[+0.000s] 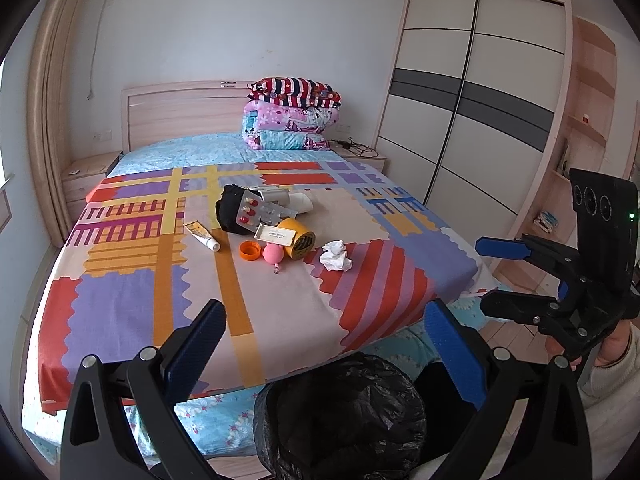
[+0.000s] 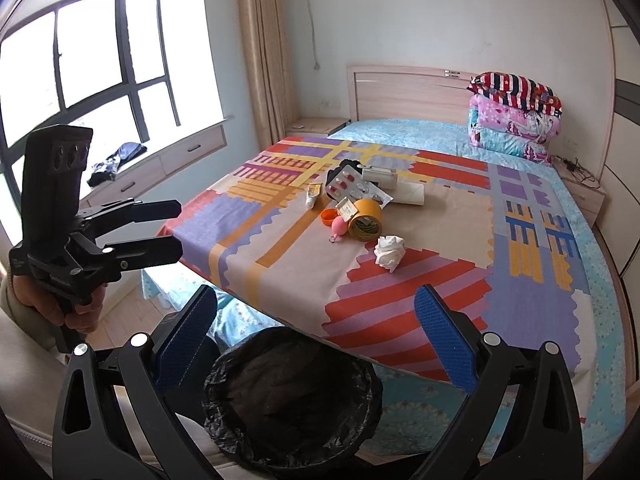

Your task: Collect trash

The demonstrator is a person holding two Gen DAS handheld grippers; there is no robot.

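Observation:
A crumpled white tissue (image 1: pixel 336 255) (image 2: pixel 389 251) lies on the patterned bed cover, nearest the bed's foot. Behind it sit a yellow tape roll (image 1: pixel 301 238) (image 2: pixel 365 217), an orange cap (image 1: pixel 250 250) (image 2: pixel 330 216), a pink ball (image 1: pixel 273 254) (image 2: pixel 339 225), an ointment tube (image 1: pixel 202 235) (image 2: pixel 313 195), pill blister packs (image 1: pixel 256 212) (image 2: pixel 352 186) and a black cloth (image 1: pixel 230 210). A bin with a black bag (image 1: pixel 340 416) (image 2: pixel 292 396) stands at the bed's foot, below both grippers. My left gripper (image 1: pixel 324 324) (image 2: pixel 176 226) is open and empty. My right gripper (image 2: pixel 316 320) (image 1: pixel 492 276) is open and empty.
Folded quilts (image 1: pixel 292 120) (image 2: pixel 514 120) are stacked by the headboard. A wardrobe (image 1: pixel 472 120) stands right of the bed. Nightstands (image 1: pixel 86 176) (image 2: pixel 586 190) flank the bed. A window seat with dark clothing (image 2: pixel 116 162) is on the left.

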